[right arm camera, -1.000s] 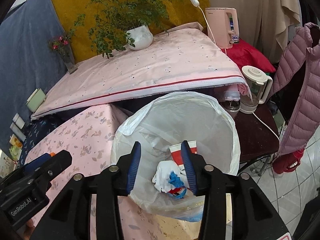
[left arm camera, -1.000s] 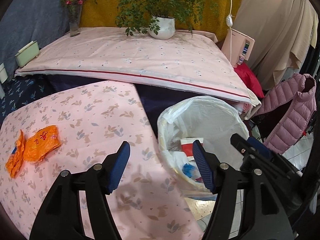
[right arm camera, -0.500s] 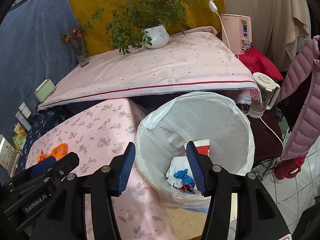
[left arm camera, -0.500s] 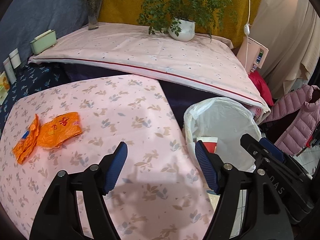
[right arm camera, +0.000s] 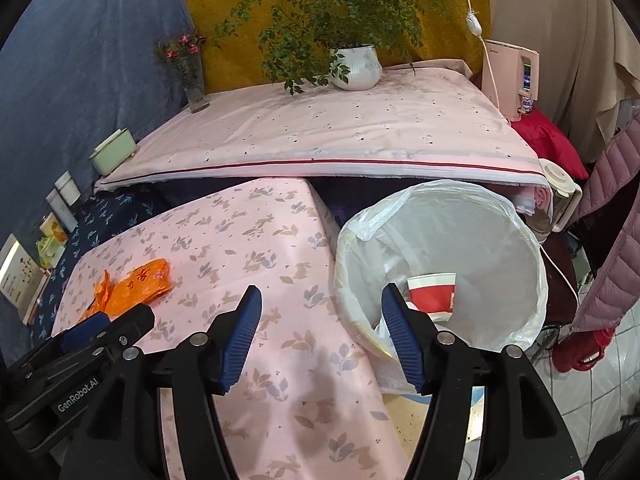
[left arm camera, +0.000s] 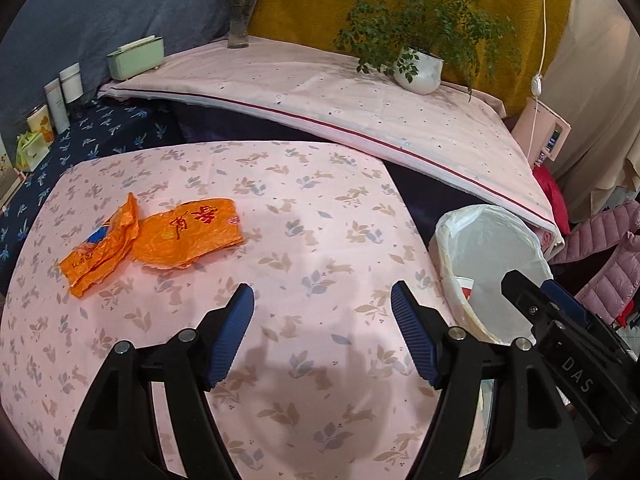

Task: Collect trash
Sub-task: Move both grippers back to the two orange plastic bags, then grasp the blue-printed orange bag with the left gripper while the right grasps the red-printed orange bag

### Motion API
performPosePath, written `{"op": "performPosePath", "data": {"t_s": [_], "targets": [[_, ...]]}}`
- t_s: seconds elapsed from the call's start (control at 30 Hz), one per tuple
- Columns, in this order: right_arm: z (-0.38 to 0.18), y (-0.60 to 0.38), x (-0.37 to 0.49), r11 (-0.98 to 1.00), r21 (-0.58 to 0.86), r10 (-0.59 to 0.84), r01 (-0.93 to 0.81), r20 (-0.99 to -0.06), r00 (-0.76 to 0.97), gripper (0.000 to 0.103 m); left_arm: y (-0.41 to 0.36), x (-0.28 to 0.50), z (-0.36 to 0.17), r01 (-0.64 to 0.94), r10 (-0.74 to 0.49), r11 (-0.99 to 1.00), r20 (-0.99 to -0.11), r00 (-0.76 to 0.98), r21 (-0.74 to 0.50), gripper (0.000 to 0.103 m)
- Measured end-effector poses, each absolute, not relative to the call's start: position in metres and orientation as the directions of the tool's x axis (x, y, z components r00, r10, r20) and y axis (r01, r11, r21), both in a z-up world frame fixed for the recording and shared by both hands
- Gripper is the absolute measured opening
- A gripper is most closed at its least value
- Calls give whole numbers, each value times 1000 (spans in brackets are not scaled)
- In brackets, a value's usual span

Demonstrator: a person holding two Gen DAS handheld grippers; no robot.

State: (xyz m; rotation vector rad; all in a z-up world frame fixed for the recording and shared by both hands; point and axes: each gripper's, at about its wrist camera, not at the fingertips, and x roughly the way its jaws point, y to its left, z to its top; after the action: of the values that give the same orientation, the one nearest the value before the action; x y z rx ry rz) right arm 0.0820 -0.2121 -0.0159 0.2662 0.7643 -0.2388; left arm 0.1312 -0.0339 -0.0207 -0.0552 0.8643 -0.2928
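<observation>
wrappers (left arm camera: pixel 152 246) on table (left arm camera: pixel 320 216), bin (left arm camera: pixel 490 268) right of table

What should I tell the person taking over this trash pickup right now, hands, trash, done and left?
Left gripper: open, empty, over the floral tablecloth.
Right gripper: open, empty, at the table's edge next to the lined trash bin.
Trash on the table: two orange plastic wrappers, the flat one and a crumpled one touching it on its left, ahead and left of the left gripper.
Done: a red and white paper cup is in the bin, with something white beneath it.
Left: pick up both wrappers and drop them in the bin.
</observation>
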Motion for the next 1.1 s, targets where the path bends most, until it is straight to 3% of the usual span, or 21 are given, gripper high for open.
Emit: {"op": "performPosePath", "data": {"t_s": [0.3,0.43,0.73,1.1], "targets": [[-22,-163,92,962,146,-55,232,-725,686,64,26,134,-30,110,-180,984,-747,640,-143,74],[-26,-137,97,971,143,-28,193,-732,681,68,60,136,-37,37,-134,989,-752,645,-145,82],[-41,-90,113,979,155,33,130,-756,654,68,144,145,-55,-153,-47,972,-782,621,-180,83],[-63,-34,163,979,182,87,88,-773,628,72,229,173,-73,-353,-46,881,-798,601,-317,83]]}}
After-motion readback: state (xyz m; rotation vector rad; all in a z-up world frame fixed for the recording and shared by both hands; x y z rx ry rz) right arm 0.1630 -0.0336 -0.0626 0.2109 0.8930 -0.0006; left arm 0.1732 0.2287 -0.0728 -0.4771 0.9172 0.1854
